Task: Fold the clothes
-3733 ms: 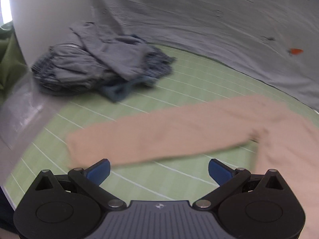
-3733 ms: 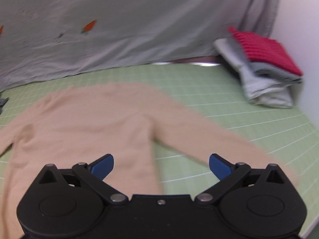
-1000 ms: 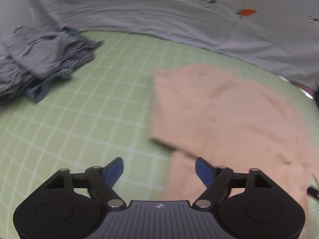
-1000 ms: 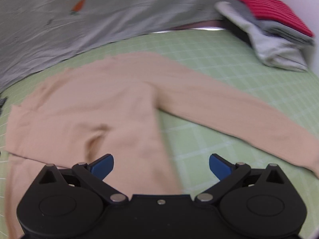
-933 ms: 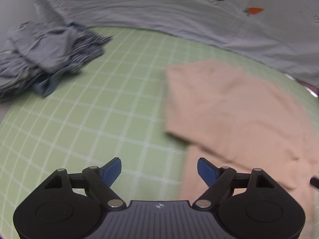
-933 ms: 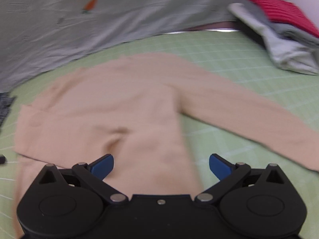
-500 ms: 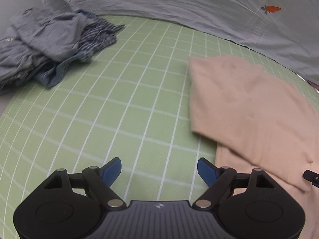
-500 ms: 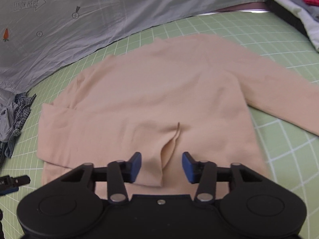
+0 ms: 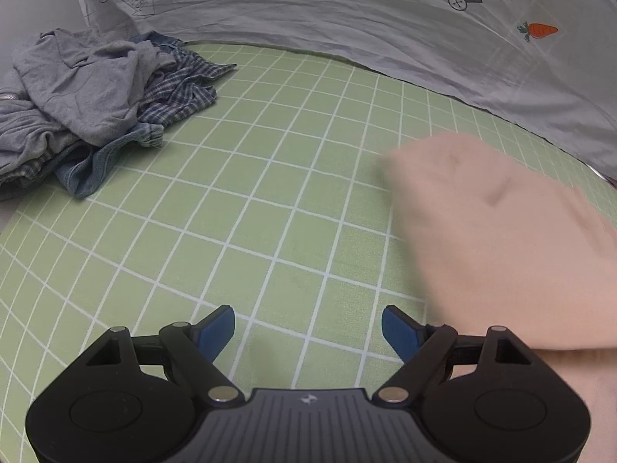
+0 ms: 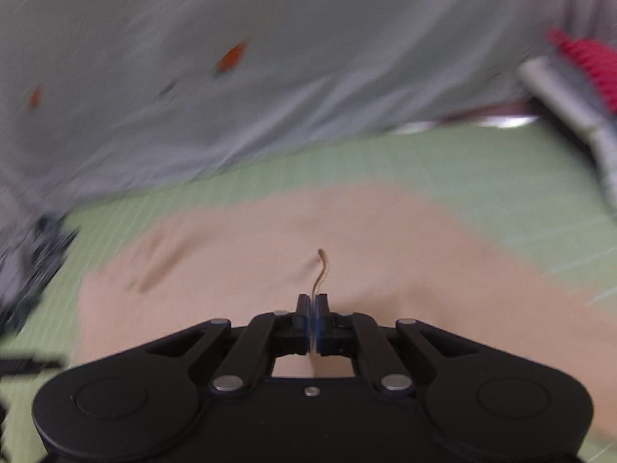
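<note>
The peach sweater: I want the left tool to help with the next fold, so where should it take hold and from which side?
Probably the peach sweater is best gripped at its near-left edge, beside the open left tool. Come from the bare green mat side, low, sliding one finger under: the cloth lies flat, so only an edge offers a pinch. The right tool already pinches a ridge mid-body.

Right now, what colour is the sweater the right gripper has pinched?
Plain peach-beige sweater, no pattern; sharpest in the left wrist view.
</note>
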Motion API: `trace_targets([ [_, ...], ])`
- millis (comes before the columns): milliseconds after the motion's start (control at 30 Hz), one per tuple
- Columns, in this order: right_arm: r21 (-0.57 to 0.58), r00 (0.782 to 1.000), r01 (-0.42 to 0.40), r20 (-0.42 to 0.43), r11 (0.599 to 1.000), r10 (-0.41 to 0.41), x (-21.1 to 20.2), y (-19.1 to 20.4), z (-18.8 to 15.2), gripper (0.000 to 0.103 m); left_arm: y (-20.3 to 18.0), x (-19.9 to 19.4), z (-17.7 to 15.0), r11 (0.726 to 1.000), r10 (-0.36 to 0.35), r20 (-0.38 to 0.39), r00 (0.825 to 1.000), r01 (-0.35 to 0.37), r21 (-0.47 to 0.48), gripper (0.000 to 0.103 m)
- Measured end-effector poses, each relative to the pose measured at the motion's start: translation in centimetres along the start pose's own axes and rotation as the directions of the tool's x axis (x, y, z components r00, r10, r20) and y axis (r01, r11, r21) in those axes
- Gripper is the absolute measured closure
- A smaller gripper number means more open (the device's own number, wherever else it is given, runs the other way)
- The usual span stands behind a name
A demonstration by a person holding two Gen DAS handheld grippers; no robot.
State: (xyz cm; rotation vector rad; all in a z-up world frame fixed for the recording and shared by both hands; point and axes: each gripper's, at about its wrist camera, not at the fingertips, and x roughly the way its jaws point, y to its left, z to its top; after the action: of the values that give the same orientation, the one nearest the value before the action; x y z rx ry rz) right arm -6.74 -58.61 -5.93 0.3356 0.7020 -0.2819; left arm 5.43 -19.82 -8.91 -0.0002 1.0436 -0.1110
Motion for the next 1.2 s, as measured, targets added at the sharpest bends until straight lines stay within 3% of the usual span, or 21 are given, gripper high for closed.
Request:
trace_targets([
  [67,0.066,0.996,0.083,0.037,0.994,-0.085,0.6,-3.5,1.5,0.101,0.2,-0.3,-0.2,1.000,0.015,0.000,1.000,-0.015,-0.003,0.019],
  [167,0.134,0.971,0.222,0.065,0.966,-0.232,0.1,-8.0,3.4,0.100,0.6,-1.2,-0.6,0.999,0.043,0.013,0.999,-0.043,-0.004,0.019],
  [267,0.134,0.949,0.293,0.075,0.947,-0.305,-0.9,-9.2,3.6,0.097,1.4,-2.7,-1.3,0.998,0.062,0.030,0.998,-0.061,-0.030,0.019],
  [300,0.124,0.944,0.310,0.077,0.943,-0.320,-1.3,-9.1,3.4,0.091,1.6,-3.2,-1.7,0.997,0.067,0.035,0.997,-0.066,-0.036,0.019],
  [333,0.110,0.940,0.324,0.079,0.940,-0.333,-1.7,-8.8,3.1,0.072,1.8,-3.8,-2.2,0.997,0.069,0.040,0.997,-0.067,-0.042,0.019],
  [433,0.070,0.945,0.311,0.082,0.948,-0.316,-2.9,-6.9,1.2,0.042,2.6,-5.4,-3.8,0.996,0.067,0.051,0.996,-0.064,-0.056,0.018],
  [467,0.063,0.952,0.291,0.077,0.955,-0.295,-3.2,-6.0,0.5,0.038,2.9,-5.8,-4.2,0.996,0.062,0.055,0.997,-0.059,-0.060,0.017],
  [533,0.051,0.965,0.249,0.071,0.967,-0.252,-3.6,-3.7,-0.9,0.017,3.5,-6.3,-5.0,0.997,0.045,0.058,0.997,-0.042,-0.059,0.016],
  [600,0.032,0.972,0.225,0.066,0.974,-0.226,-4.2,-1.0,-2.2,0.010,4.0,-6.4,-5.5,0.999,0.019,0.059,0.998,-0.017,-0.045,0.014],
  [633,0.023,0.975,0.213,0.065,0.977,-0.214,-4.5,0.4,-2.8,0.000,4.3,-6.4,-5.6,0.999,0.003,0.063,0.998,-0.001,-0.033,0.014],
  [833,-0.002,0.985,0.169,0.034,0.986,-0.169,-6.9,8.6,-5.9,0.000,5.9,-6.9,-5.2,0.992,-0.097,0.075,0.992,0.090,0.090,0.013],
  [1033,-0.015,0.989,0.148,0.017,0.989,-0.148,-8.6,15.4,-9.5,0.000,8.6,-7.5,-5.3,0.963,-0.185,0.062,0.981,0.169,0.211,0.011],
  [1200,-0.005,0.990,0.137,-0.026,0.991,-0.137,-8.5,20.1,-12.9,0.000,11.1,-7.5,-6.1,0.937,-0.212,0.033,0.977,0.194,0.290,0.011],
])
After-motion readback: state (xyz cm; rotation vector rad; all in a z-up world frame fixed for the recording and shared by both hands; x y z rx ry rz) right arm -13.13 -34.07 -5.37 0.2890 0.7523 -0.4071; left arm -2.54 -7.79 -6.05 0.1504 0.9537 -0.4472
